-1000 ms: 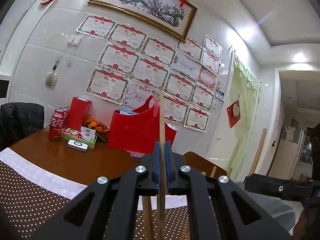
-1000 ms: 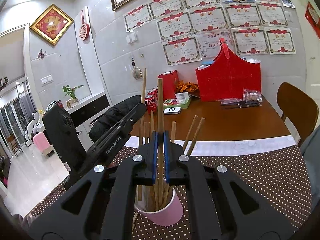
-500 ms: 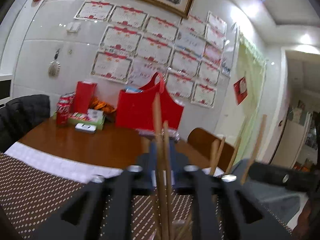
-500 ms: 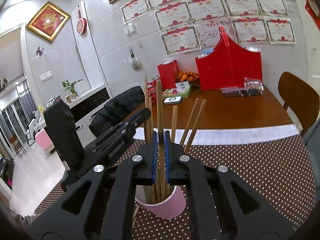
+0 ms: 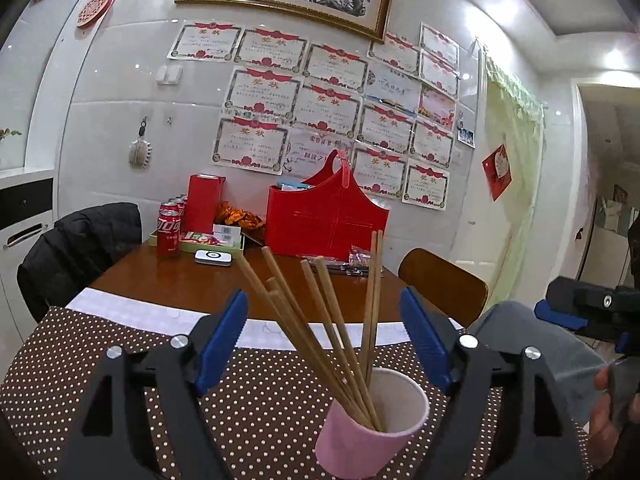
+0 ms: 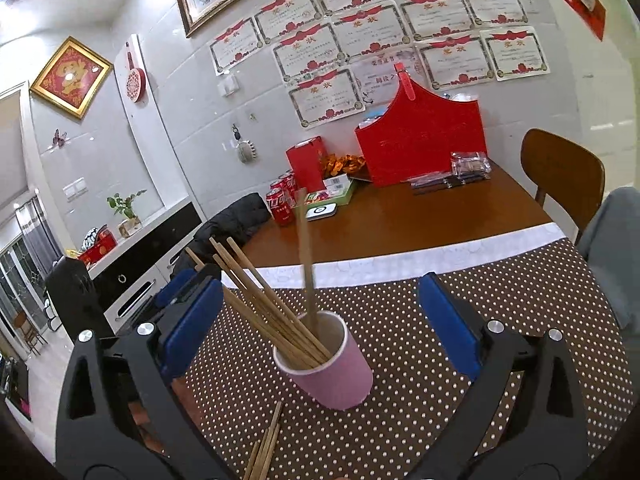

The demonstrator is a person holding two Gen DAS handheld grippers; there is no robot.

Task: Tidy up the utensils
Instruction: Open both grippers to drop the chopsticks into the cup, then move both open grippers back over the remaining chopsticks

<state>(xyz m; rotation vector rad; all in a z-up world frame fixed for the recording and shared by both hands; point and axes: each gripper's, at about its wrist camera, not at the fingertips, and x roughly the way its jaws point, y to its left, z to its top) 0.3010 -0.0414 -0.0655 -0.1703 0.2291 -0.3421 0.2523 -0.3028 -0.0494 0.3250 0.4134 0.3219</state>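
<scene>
Both tools (image 5: 322, 334) (image 6: 320, 320) off chopsticks (image 5: 320, 320)

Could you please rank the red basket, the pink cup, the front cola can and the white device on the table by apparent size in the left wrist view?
1. red basket
2. pink cup, inflated by nearness to the camera
3. cola can
4. white device

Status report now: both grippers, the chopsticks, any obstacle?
Left gripper and right gripper opening, nothing held. Chopsticks stand in pink cup. More chopsticks lie loose on the mat. No obstacle.
</scene>
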